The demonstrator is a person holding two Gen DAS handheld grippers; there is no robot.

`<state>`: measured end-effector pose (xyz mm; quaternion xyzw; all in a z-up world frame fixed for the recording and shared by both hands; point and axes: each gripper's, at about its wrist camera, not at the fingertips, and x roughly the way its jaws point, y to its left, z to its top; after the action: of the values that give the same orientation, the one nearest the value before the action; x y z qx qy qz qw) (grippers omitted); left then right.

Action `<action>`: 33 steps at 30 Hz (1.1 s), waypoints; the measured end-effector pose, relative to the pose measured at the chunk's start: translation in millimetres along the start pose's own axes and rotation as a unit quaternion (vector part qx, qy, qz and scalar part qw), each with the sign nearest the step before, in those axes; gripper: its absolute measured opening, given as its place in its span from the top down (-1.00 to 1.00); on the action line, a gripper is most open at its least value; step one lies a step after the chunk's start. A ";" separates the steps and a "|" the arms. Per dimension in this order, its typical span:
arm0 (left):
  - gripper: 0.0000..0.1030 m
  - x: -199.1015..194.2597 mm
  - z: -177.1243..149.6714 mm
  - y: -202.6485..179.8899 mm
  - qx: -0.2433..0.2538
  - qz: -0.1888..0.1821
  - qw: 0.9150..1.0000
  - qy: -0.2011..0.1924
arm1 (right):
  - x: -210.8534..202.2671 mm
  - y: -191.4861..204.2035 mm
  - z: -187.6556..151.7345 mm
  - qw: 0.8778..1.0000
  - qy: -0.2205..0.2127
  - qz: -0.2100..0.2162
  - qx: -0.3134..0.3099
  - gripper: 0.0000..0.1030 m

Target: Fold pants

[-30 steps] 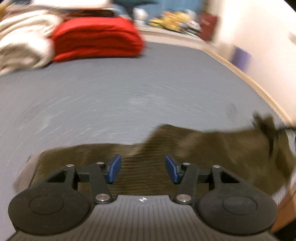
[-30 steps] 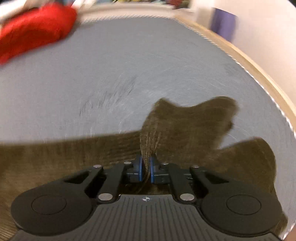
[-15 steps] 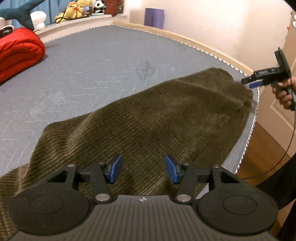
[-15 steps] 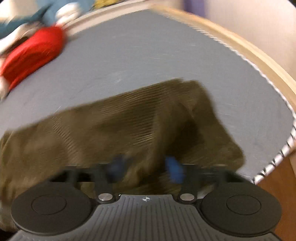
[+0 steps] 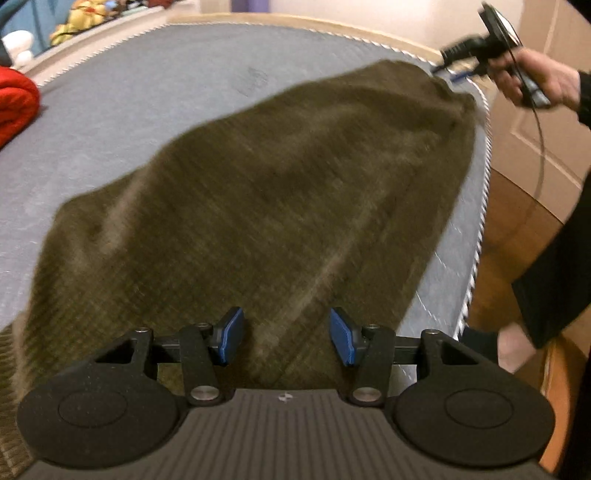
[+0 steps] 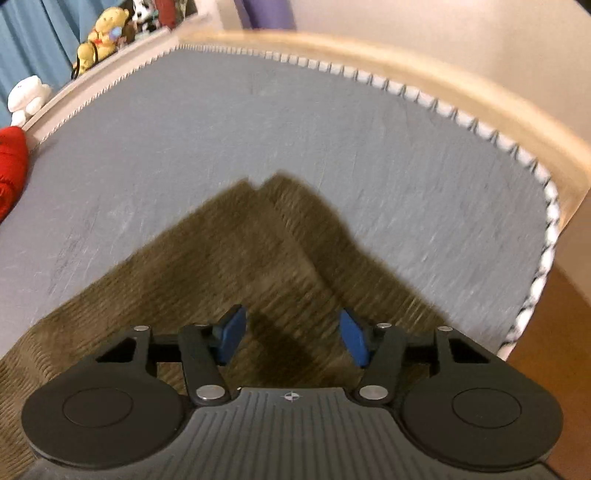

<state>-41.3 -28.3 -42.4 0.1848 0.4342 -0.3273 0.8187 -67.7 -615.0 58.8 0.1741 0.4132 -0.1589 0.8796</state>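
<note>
Now the olive-brown corduroy pants [image 5: 258, 206] lie spread on the grey mattress of the bed [image 5: 122, 110], running in the left wrist view from the lower edge up toward one o'clock, where their far end reaches the mattress corner. On the right wrist view the same ribbed cloth [image 6: 236, 258] comes to a peak near the centre, with a second layer lying over the first along a fold line that runs toward five o'clock; motion blur makes it hard to say which part of the garment this is.

Over the near end of the pants, the left hand-held gripper [image 5: 286, 336] hangs with its blue-padded fingers [image 5: 231, 334] set wide apart and nothing between them. At one o'clock in that view the right hand-held gripper [image 5: 456, 72] sits right at the far end of the cloth, gripped by a bare hand [image 5: 535, 79] in a dark sleeve; whether it touches the fabric cannot be told. Its own camera shows the right hand-held gripper [image 6: 291, 338] spread wide above the corduroy, gripping nothing.

Beyond the pants, a white zigzag-stitched trim [image 6: 424, 98] and a pale wooden bed frame [image 6: 461, 92] border the mattress. At nine o'clock lies a red folded blanket [image 5: 16, 107], and at eleven o'clock soft toys [image 6: 105, 35] stand on a ledge before a blue curtain [image 6: 40, 33].
</note>
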 end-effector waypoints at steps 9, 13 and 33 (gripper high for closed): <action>0.68 11.1 1.9 -0.8 0.012 0.029 0.999 0.013 | 9.6 0.9 -1.8 0.997 -0.002 -0.025 -0.079 -0.52; 0.75 9.2 5.2 -3.2 0.014 0.027 0.999 0.015 | 18.0 -10.5 0.0 0.998 0.013 -0.009 -0.062 -0.04; 0.82 -8.0 -10.5 -51.7 0.137 -0.025 0.990 0.029 | -43.0 -40.9 33.3 0.995 -0.081 -0.056 0.009 0.99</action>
<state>-86.9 -56.2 -42.5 0.2937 0.4137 -0.3982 0.7642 -88.9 -660.2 105.2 0.1454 0.3487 -0.2257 0.8980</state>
